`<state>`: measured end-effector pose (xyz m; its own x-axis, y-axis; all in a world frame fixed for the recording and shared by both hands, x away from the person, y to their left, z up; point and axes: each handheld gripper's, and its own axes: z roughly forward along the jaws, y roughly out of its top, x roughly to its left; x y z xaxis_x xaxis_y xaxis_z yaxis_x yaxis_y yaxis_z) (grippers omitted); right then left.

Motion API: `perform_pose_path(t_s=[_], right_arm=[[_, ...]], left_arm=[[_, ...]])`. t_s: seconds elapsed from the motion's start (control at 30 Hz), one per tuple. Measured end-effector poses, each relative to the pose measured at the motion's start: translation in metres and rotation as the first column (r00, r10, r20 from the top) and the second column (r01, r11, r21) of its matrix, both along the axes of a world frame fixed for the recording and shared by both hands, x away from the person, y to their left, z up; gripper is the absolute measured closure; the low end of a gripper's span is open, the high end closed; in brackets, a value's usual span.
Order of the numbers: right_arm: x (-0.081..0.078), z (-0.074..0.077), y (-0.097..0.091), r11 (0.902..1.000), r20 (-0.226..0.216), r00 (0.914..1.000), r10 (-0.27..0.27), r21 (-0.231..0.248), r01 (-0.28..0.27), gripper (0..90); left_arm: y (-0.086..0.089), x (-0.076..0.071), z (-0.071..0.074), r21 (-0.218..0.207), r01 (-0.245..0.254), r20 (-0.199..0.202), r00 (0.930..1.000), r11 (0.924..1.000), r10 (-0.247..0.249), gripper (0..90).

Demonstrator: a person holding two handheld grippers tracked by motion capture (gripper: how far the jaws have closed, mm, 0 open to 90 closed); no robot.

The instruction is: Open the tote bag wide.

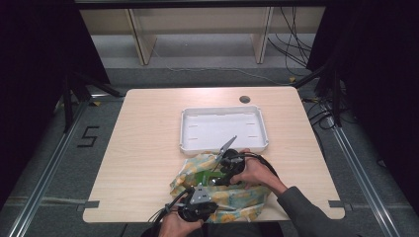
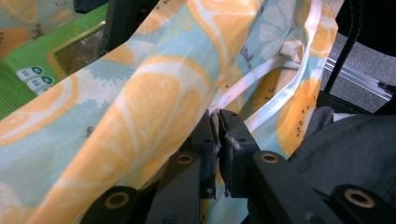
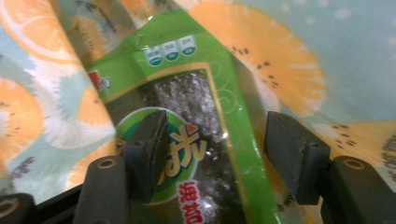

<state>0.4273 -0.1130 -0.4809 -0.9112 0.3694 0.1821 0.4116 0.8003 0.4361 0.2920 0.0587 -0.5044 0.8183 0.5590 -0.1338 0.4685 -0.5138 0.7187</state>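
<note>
L gripper (image 2: 217,122) clamped on bag (image 2: 140,93) edge; R gripper (image 3: 212,140) jaws apart over green packet (image 3: 196,140) in bag, no grip.

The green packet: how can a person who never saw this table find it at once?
On the wooden table, look in front of the white tray, at the orange-patterned cloth bag. Inside its opening lies the green packet, the one glossy green thing, with a clear window.

Green snack packet (image 3: 187,140) lies inside orange-print cloth bag (image 1: 242,195).
</note>
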Motion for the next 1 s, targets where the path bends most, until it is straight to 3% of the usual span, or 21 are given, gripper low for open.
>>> perform_pose_path(t_s=[0.13, 0.23, 0.37, 0.4, 0.47, 0.53, 0.57, 0.63, 0.67, 0.7, 0.77, 0.87, 0.9, 0.97, 1.0], right_arm=[[0.001, -0.002, 0.0, 0.9999, -0.017, 0.9997, -0.016, -0.007, 0.016, 39.5], [0.002, -0.004, 0.0, 0.9995, -0.038, 0.9988, -0.031, -0.002, 0.031, 39.1], [0.003, -0.003, -0.002, 0.9991, -0.072, 0.9966, -0.04, 0.011, 0.041, 41.0], [0.003, -0.002, -0.003, 0.9979, -0.077, 0.995, -0.065, 0.002, 0.065, 42.6], [0.004, -0.001, -0.005, 0.9984, -0.08, 0.9954, -0.052, 0.02, 0.053, 46.1], [0.004, 0.003, -0.006, 0.9964, -0.113, 0.9927, -0.042, 0.068, 0.05, 50.4], [0.002, 0.006, -0.005, 0.9952, -0.135, 0.99, -0.042, 0.083, 0.053, 51.6], [-0.001, 0.013, -0.005, 0.9967, -0.113, 0.9928, -0.041, 0.065, 0.049, 55.1], [-0.001, 0.016, -0.005, 0.9971, -0.093, 0.9953, -0.029, 0.067, 0.036, 57.3], [-0.003, 0.02, -0.005, 0.9957, -0.108, 0.9938, -0.027, 0.086, 0.037, 60.0], [-0.005, 0.025, -0.006, 0.9945, -0.125, 0.9917, -0.027, 0.097, 0.04, 63.0], [-0.006, 0.029, -0.008, 0.9929, -0.136, 0.9905, -0.017, 0.114, 0.032, 66.9], [-0.005, 0.029, -0.009, 0.9923, -0.128, 0.9917, -0.006, 0.122, 0.022, 67.8], [-0.005, 0.029, -0.009, 0.9897, -0.127, 0.9918, 0.015, 0.143, 0.003, 71.0], [-0.008, 0.032, -0.009, 0.9922, -0.152, 0.9882, -0.016, 0.12, 0.034, 73.1]], left_arm=[[0.0, 0.003, 0.0, 0.008, 0.013, 0.015, 0.9998, 0.9999, -0.013, 85.7], [-0.003, 0.003, -0.001, -0.011, 0.005, -0.008, 1.0, 0.9999, -0.005, 86.6], [-0.002, 0.005, -0.001, 0.0, 0.011, 0.006, 0.9999, 0.9999, -0.011, 88.3], [-0.002, 0.005, -0.001, -0.001, 0.011, 0.007, 0.9999, 0.9999, -0.011, 88.5], [-0.003, 0.004, -0.003, -0.001, 0.005, -0.005, 1.0, 1.0, -0.005, 88.6], [-0.003, 0.004, -0.004, 0.017, 0.019, 0.008, 0.9998, 0.9997, -0.019, 88.4], [-0.004, 0.004, -0.005, 0.003, 0.012, 0.005, 0.9999, 0.9999, -0.012, 88.4], [-0.003, 0.004, -0.004, 0.021, 0.021, 0.01, 0.9997, 0.9996, -0.021, 87.9], [-0.004, 0.003, -0.005, 0.009, 0.002, -0.002, 1.0, 1.0, -0.002, 87.7], [-0.003, 0.003, -0.003, 0.022, 0.02, 0.015, 0.9997, 0.9996, -0.02, 87.5], [-0.004, 0.002, -0.004, 0.014, 0.005, 0.008, 1.0, 0.9999, -0.005, 87.4], [-0.003, 0.004, -0.002, 0.026, 0.024, 0.027, 0.9993, 0.9994, -0.024, 87.3], [-0.004, 0.003, -0.003, 0.009, 0.001, 0.01, 1.0, 1.0, -0.001, 87.3], [-0.002, 0.004, -0.001, 0.028, 0.021, 0.031, 0.9993, 0.9994, -0.022, 86.6], [-0.003, 0.004, 0.0, 0.024, 0.019, 0.03, 0.9994, 0.9995, -0.019, 86.2]])
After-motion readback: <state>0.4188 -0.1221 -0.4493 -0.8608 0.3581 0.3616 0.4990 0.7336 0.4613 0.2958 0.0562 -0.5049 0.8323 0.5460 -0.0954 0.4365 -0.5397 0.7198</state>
